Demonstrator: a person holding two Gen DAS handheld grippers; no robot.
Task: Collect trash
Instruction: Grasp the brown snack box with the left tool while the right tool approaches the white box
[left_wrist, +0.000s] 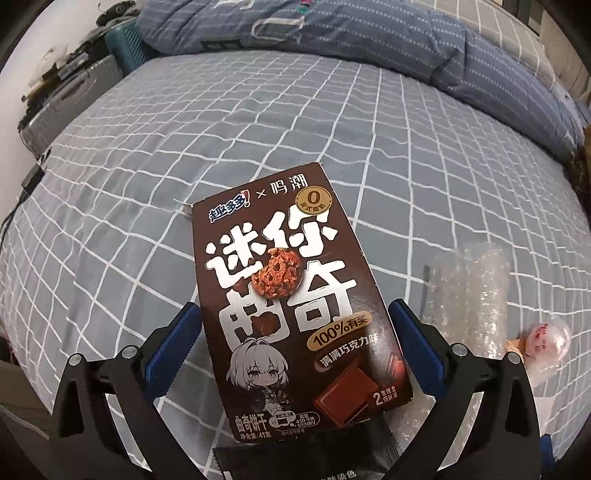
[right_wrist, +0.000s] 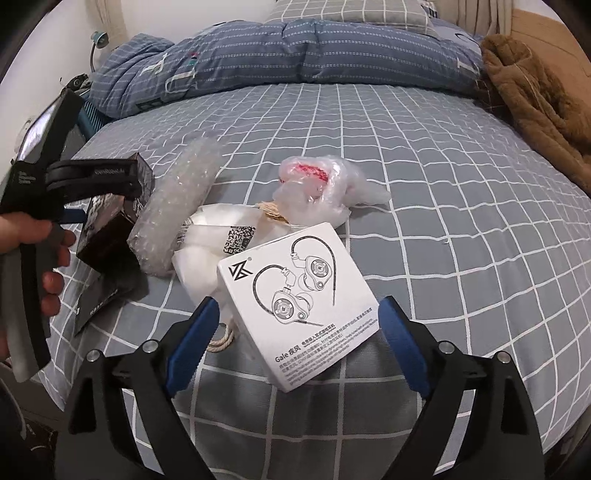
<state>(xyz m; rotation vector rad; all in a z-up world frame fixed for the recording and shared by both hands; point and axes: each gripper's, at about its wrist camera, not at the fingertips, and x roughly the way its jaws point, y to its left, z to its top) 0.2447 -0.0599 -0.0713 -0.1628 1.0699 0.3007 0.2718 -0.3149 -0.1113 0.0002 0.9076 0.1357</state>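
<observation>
A brown cookie box (left_wrist: 291, 295) lies between the fingers of my left gripper (left_wrist: 295, 325); the blue pads stand on either side of it, and contact is not clear. In the right wrist view the same box (right_wrist: 110, 221) is tilted up off the bed in the left gripper (right_wrist: 92, 181). A white earphone box (right_wrist: 299, 306) lies on the bed between the open fingers of my right gripper (right_wrist: 295, 321). Bubble wrap (right_wrist: 177, 206), a white paper bag (right_wrist: 214, 251), a crumpled clear plastic bag (right_wrist: 317, 192) and a black wrapper (right_wrist: 99, 295) lie nearby.
The grey checked bed sheet (right_wrist: 443, 221) covers the bed. A folded blue quilt (right_wrist: 295, 55) lies at the far end. A brown fleece garment (right_wrist: 535, 103) lies at the right edge. Cluttered boxes (left_wrist: 66, 99) stand beside the bed at left.
</observation>
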